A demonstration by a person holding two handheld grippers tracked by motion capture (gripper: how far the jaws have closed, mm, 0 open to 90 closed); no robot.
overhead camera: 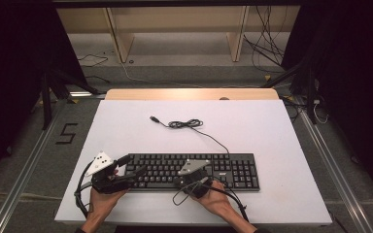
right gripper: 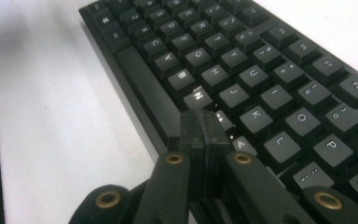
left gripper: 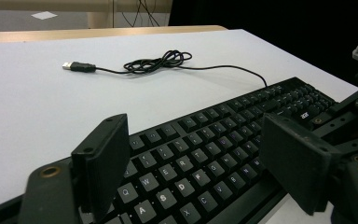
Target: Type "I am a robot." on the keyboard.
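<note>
Lying under the closed right gripper (right gripper: 204, 122): keyboard (right gripper: 261, 74)

The keyboard (overhead camera: 194, 171) under both claws is black with white letters on its keys, and its black cable (overhead camera: 187, 124) lies coiled beyond them. The table (overhead camera: 126, 126) around the claws is plain white, with a light wood strip (overhead camera: 189, 94) at its far edge.

A white worktop (overhead camera: 126, 131) with a bare wooden strip along its far edge carries a black keyboard (overhead camera: 233, 170) near the front. The keyboard's cable (overhead camera: 187, 124) lies behind it, bunched in a loose tangle, its plug (overhead camera: 154, 119) flat on the surface.
</note>
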